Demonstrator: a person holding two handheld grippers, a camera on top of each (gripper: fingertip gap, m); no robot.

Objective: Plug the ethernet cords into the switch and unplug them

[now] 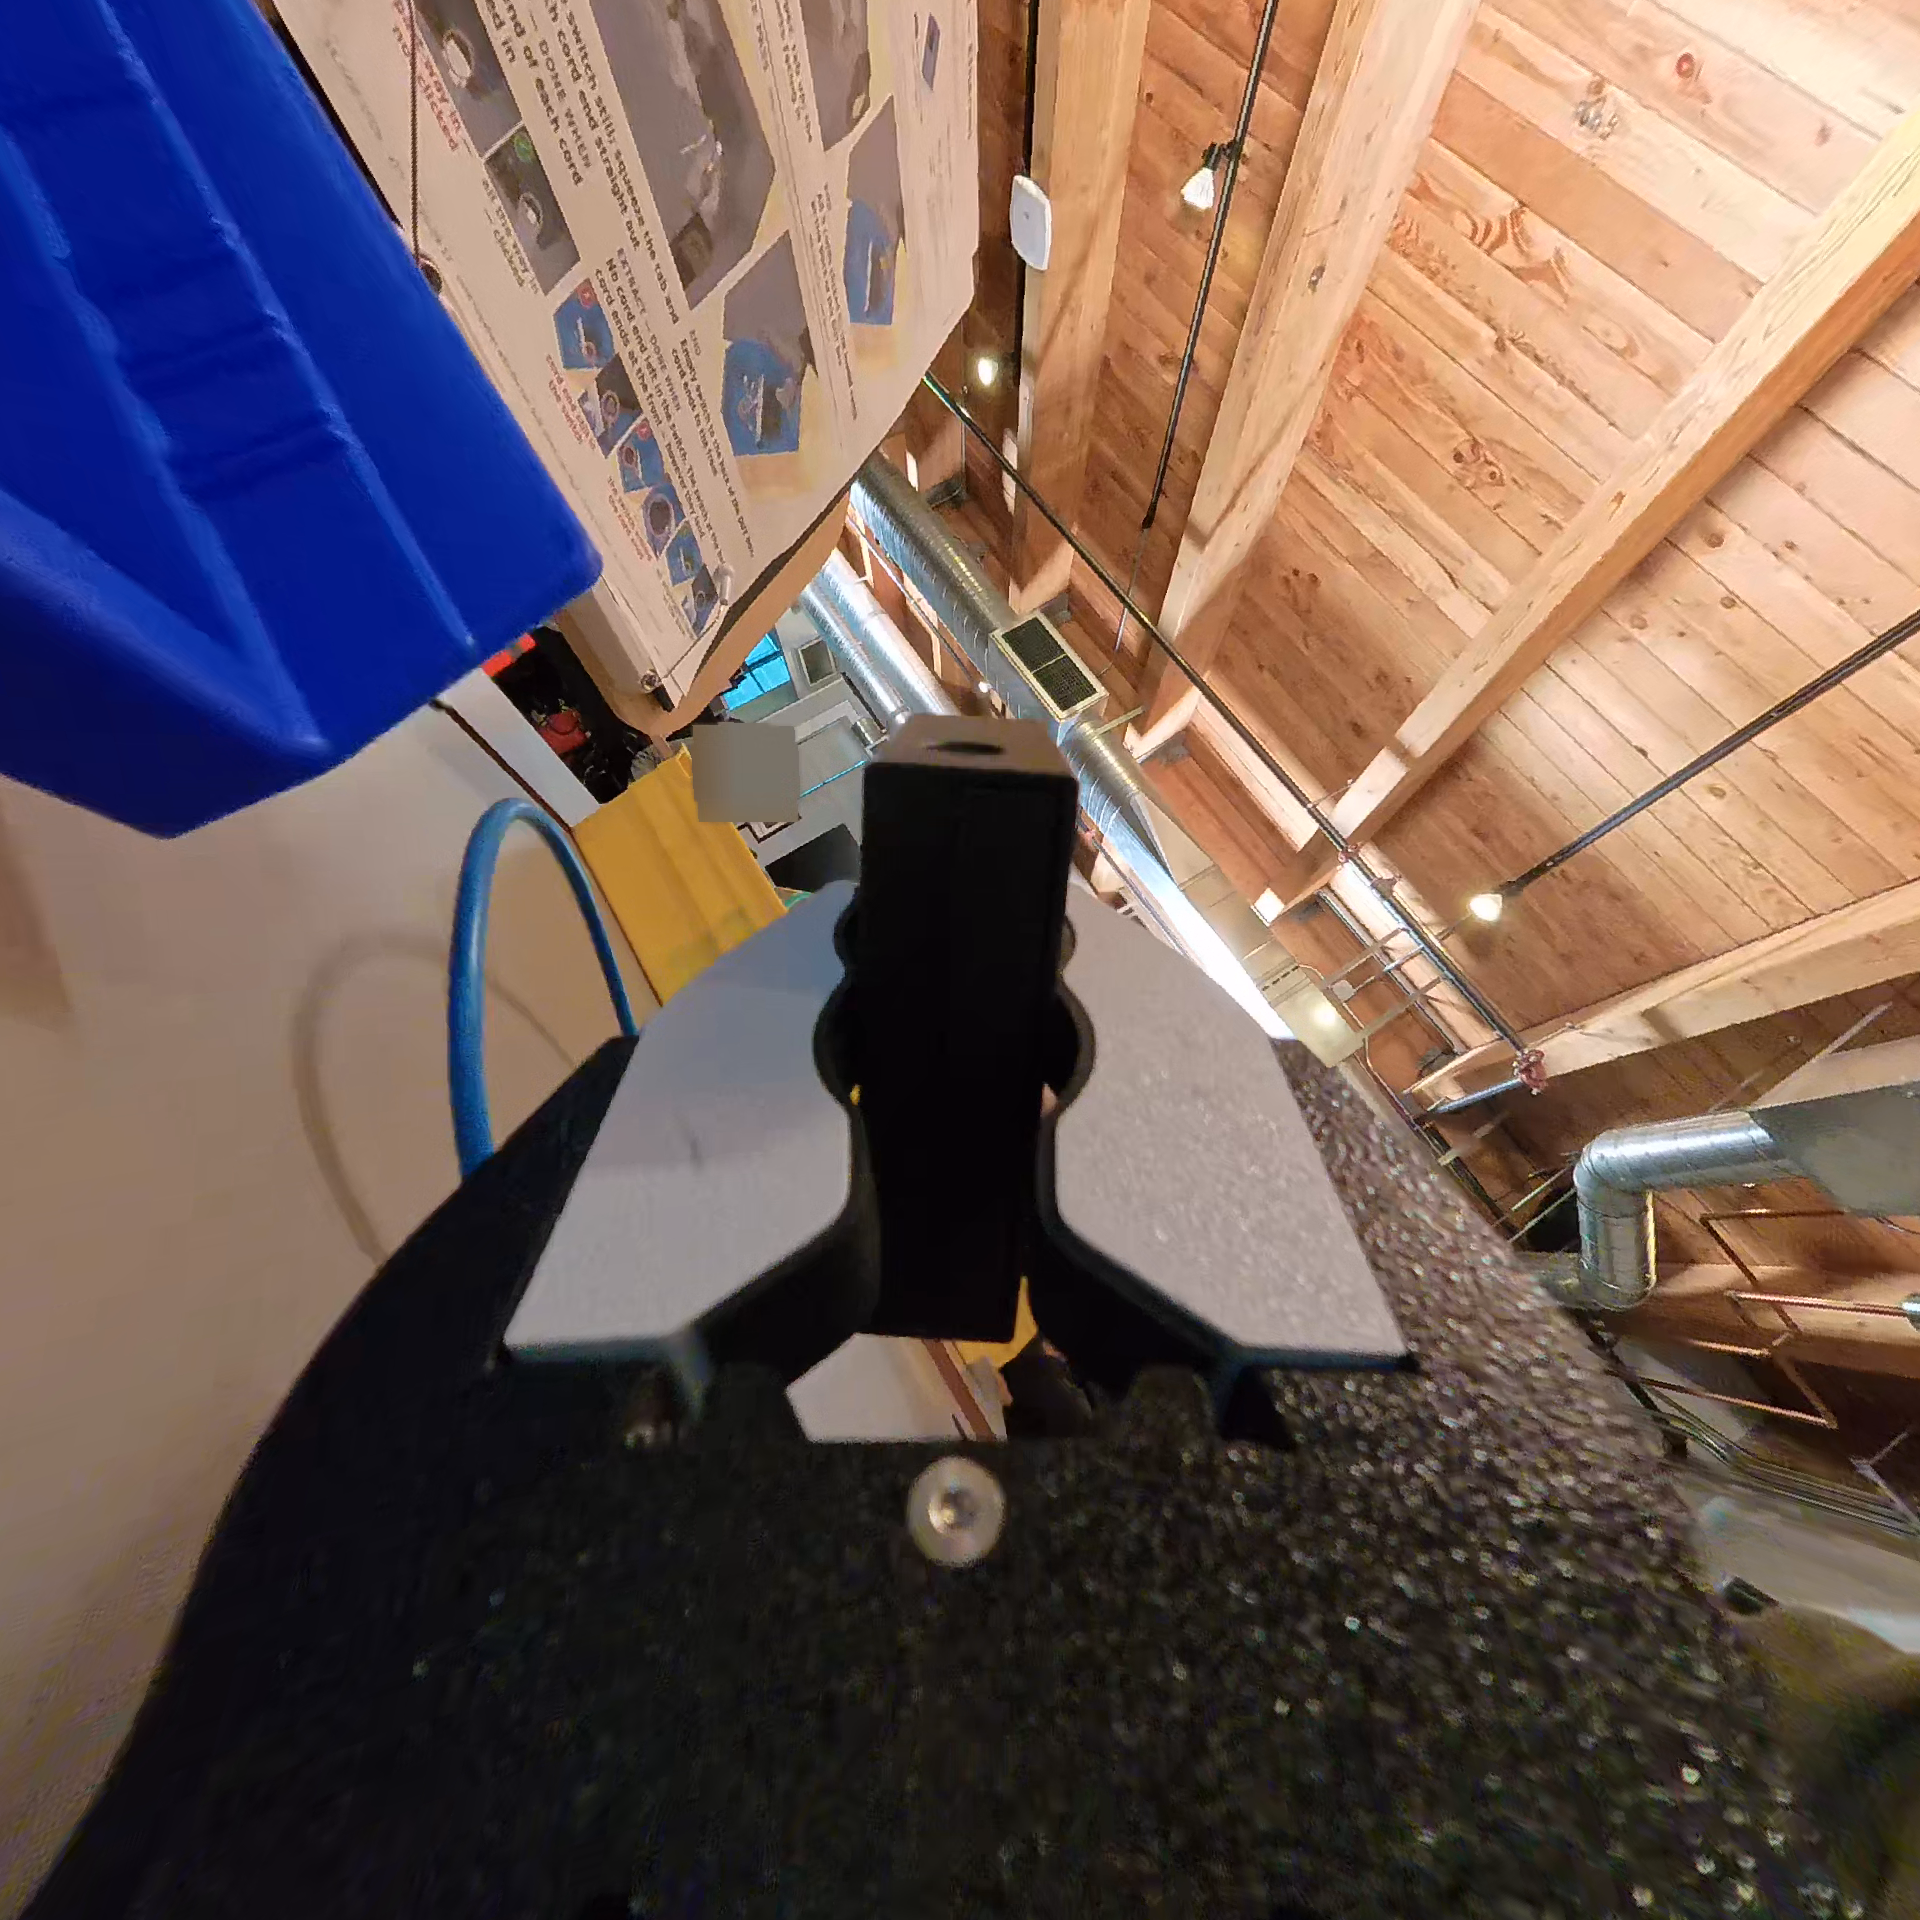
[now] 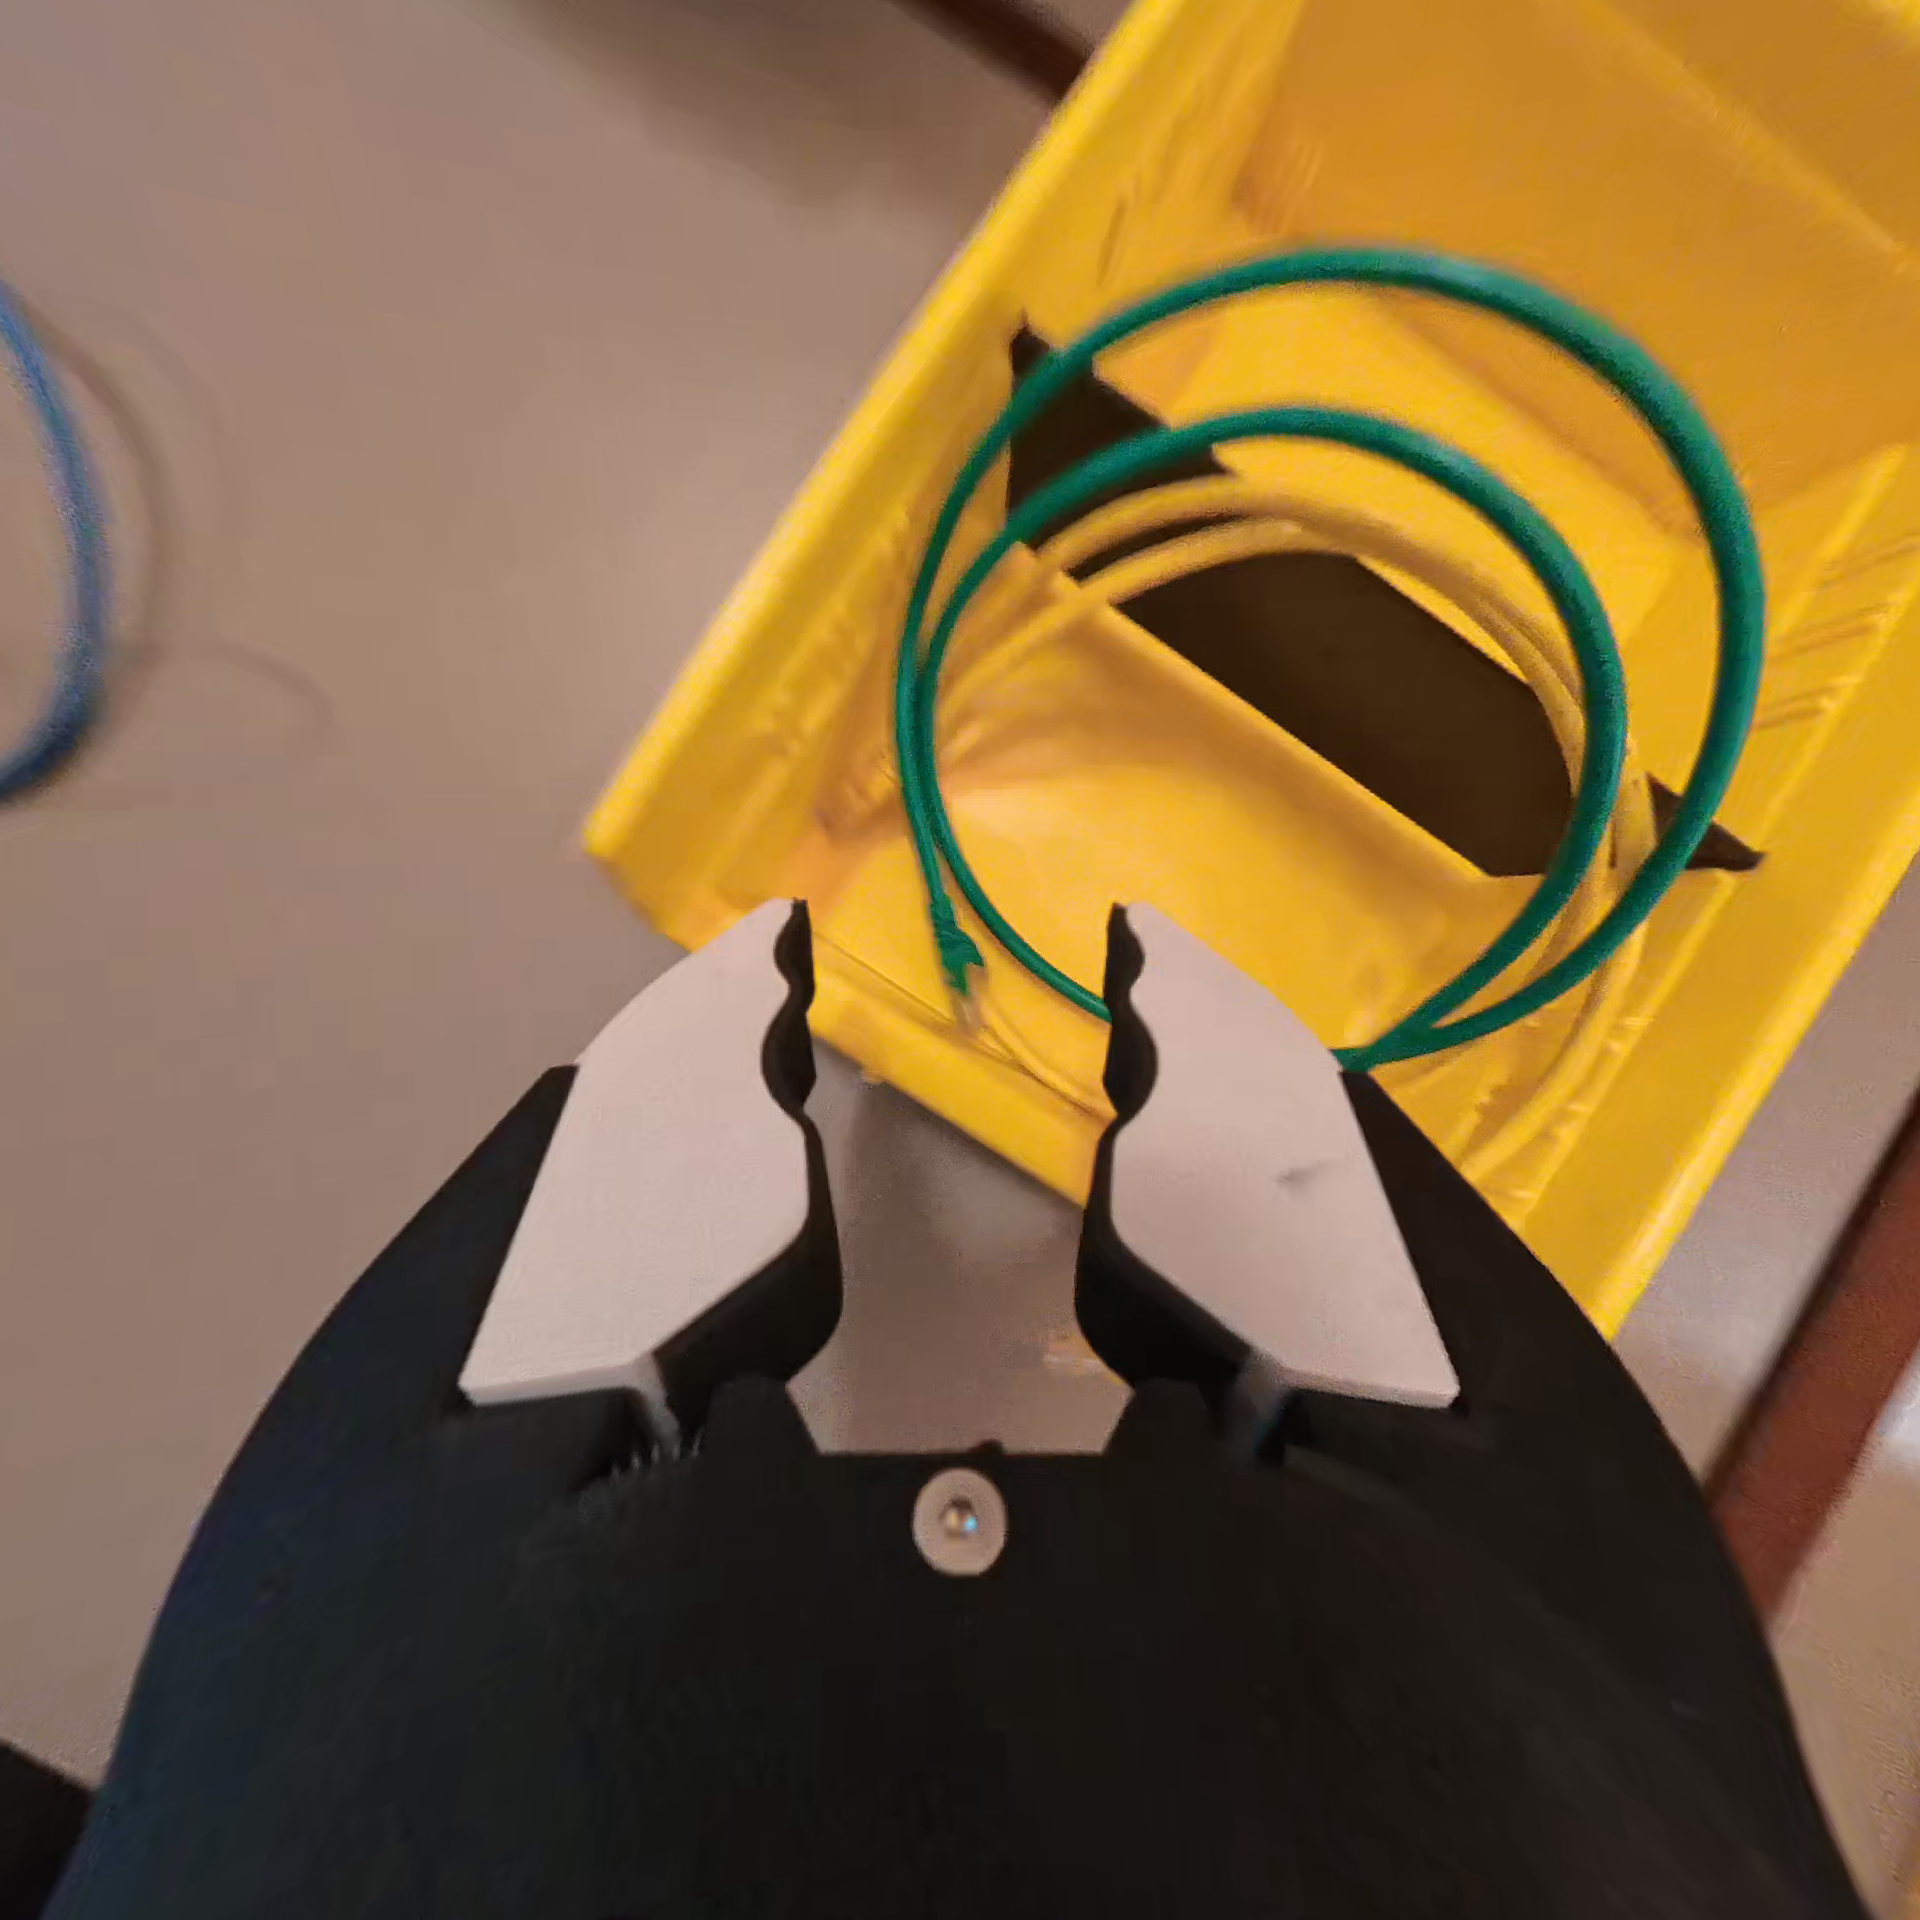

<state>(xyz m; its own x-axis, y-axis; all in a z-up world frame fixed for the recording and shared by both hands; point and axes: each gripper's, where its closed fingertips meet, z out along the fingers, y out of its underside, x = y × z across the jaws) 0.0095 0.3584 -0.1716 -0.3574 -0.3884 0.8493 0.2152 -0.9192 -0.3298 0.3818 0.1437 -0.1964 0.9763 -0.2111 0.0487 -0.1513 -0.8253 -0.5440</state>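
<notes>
Gripping black box-shaped switch, left gripper; green cord coiled.

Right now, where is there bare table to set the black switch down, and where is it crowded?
Free: the beige table between the blue cord and the yellow bin. Crowded: inside the yellow bin, filled by the green cord coils and a yellow cord, ahead of the open right gripper. The left gripper holds the black switch.
</notes>
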